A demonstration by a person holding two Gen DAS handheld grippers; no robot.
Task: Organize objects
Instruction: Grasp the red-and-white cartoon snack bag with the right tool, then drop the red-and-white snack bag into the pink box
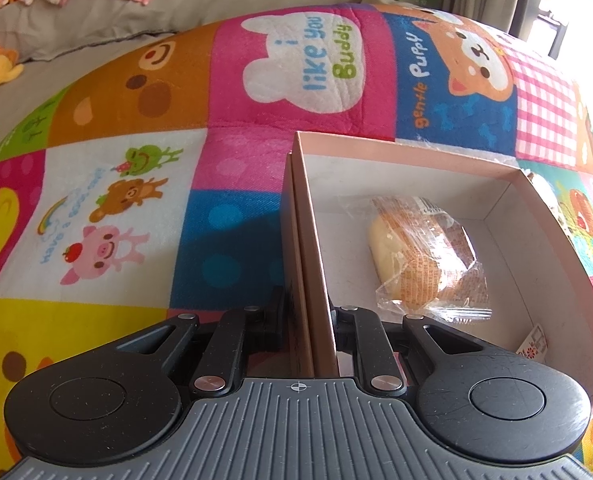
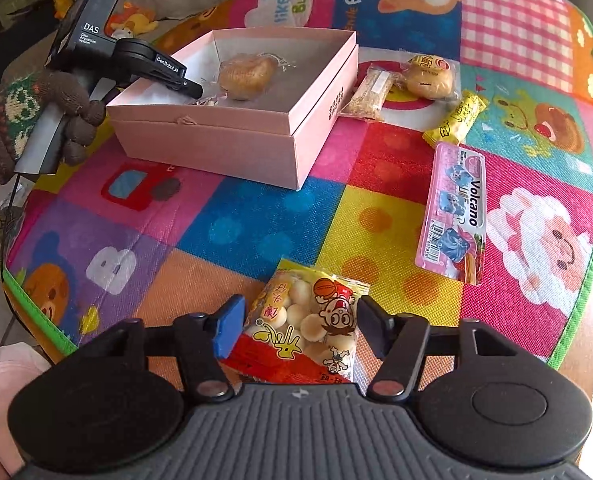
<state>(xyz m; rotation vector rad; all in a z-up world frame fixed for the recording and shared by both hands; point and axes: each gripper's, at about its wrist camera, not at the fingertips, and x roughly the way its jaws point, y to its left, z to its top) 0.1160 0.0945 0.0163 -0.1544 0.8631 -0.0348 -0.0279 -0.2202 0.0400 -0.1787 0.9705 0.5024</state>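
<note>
Your right gripper (image 2: 296,330) stands open around the near snack bag (image 2: 308,320), one finger on each side, low over the tabletop (image 2: 224,220). Close squarely on the bag's middle so the crinkly film doesn't slip. Your left gripper (image 1: 310,312) is clamped on the near-left wall of the pink box (image 2: 232,140), steadying it; one wrapped bun (image 1: 420,252) lies inside. Other snacks wait right of the box.

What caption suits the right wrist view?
Open right tool straddling a yellow-red snack bag; left tool clamping the pink cardboard box.
</note>
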